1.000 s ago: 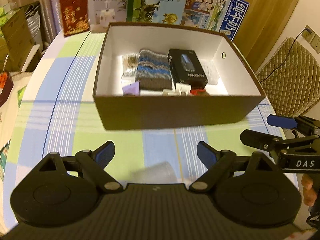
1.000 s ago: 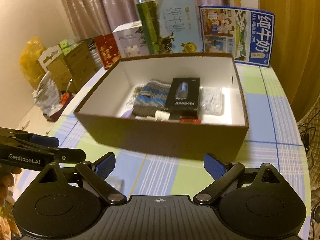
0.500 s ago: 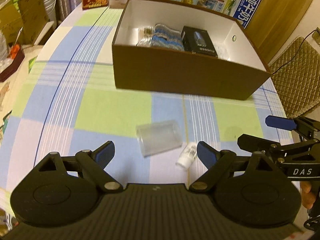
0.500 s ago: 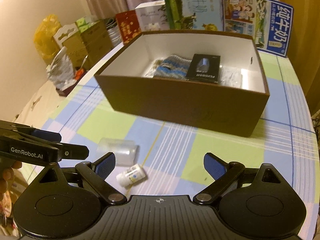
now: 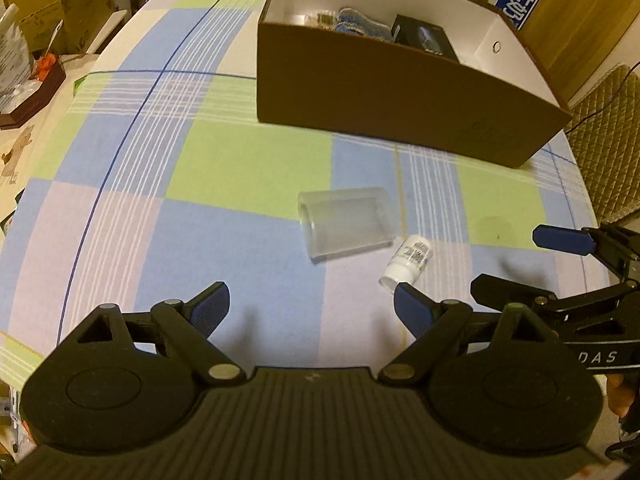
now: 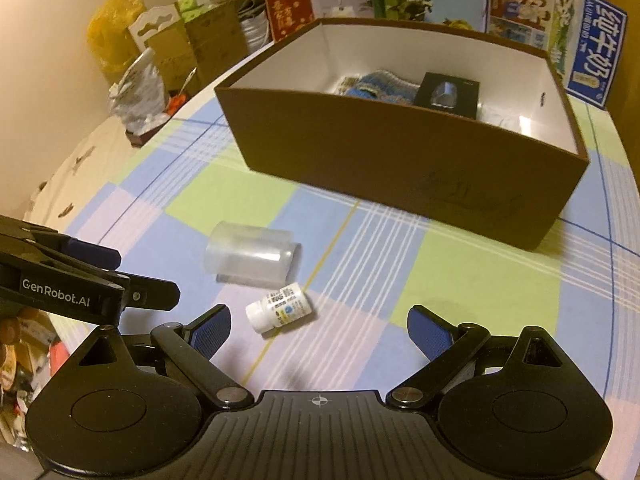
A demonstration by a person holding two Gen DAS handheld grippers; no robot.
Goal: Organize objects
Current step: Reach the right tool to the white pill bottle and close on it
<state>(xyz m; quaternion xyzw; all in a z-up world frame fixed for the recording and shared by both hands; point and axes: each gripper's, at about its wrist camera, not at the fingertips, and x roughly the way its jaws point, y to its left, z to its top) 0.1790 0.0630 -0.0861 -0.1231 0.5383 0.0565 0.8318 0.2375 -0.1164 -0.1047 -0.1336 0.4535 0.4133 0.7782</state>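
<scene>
Both grippers, left (image 5: 311,313) and right (image 6: 319,331), have fingers apart and empty; the small white bottle (image 6: 279,307) lies on the desk beside the clear cup (image 6: 249,255), light, round, likely to roll, so pinch its middle.

Open checked cloth on the bench (image 5: 140,184) ahead of the left tool (image 5: 310,306), wide and bare. Ahead of the right tool (image 6: 318,330), a clear cup (image 6: 250,256) on its side and a small white bottle (image 6: 280,308) just beside it. Beyond both, blocked by the brown box (image 6: 400,160), open-topped, partly filled.
</scene>
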